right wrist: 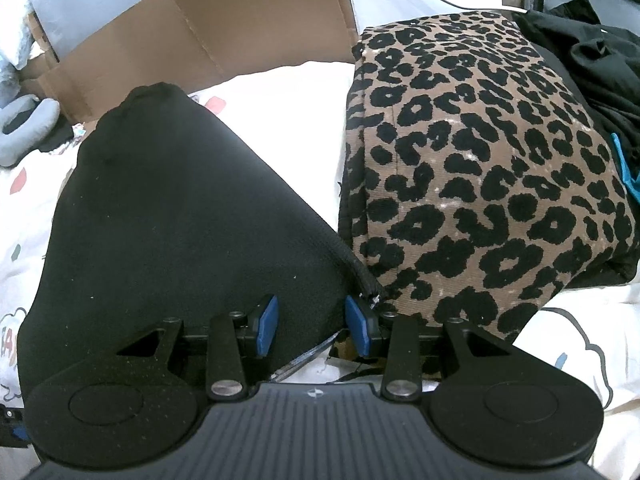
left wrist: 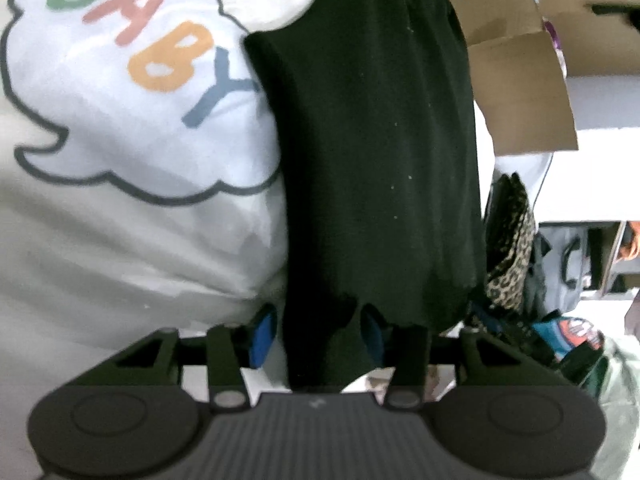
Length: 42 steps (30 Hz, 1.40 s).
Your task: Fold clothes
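Observation:
A black garment (left wrist: 376, 152) stretches away from my left gripper (left wrist: 316, 332), whose blue pads stand apart with the cloth's near edge between them. The same black garment (right wrist: 168, 208) lies in the right wrist view, and its corner sits between the spread blue pads of my right gripper (right wrist: 312, 324). I cannot tell whether either pair of pads presses on the cloth. The garment lies on a white sheet printed "BABY" (left wrist: 132, 128).
A folded leopard-print garment (right wrist: 480, 168) lies right of the black one, and also shows in the left wrist view (left wrist: 512, 248). An open cardboard box (right wrist: 208, 32) stands behind. Dark clothes (right wrist: 592, 68) are piled at the far right. A grey object (right wrist: 24, 128) lies at the left.

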Available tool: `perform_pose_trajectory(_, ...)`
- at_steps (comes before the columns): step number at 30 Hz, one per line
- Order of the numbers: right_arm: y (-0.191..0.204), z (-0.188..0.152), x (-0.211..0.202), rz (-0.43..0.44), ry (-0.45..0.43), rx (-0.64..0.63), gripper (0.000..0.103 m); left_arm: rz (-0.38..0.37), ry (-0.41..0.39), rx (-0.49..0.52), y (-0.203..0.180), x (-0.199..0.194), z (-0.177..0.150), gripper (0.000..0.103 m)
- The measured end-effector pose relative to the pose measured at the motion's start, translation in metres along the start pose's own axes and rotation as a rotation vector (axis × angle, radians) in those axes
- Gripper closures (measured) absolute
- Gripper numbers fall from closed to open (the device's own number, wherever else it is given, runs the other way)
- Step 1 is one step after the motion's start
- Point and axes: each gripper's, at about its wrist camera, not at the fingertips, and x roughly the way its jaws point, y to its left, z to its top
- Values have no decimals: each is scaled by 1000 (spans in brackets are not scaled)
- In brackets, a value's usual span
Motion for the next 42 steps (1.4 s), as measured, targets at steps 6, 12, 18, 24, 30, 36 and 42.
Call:
perform_pose_trajectory(6,-2,0,1,10,-4,10,58,-100,82,-93,2,4,-5,49)
perform_pose_trajectory(12,-5,-1,0,24,-7,22,58,-181,120,-163,4,8,-14,51)
perform_pose_trajectory(18,-11,1,1,49,-6,62,59,-144,61,-172,18,8,-15,57)
perform_pose_trajectory(24,-10,1,3,49,-1,40,58,-168,13,-166,24,10,-18,62)
perform_pose_trajectory(30,-11,4,3,55,10,34,59,-178,-3,-214,31,10,-25,79)
perform_pose_trajectory(36,-10,4,2,55,17,11,59,-183,-26,-236,36,8,-32,80)
perform_pose_trajectory(42,-12,7,-4,46,38,36,59,-164,-47,-221,31,20,-34,91)
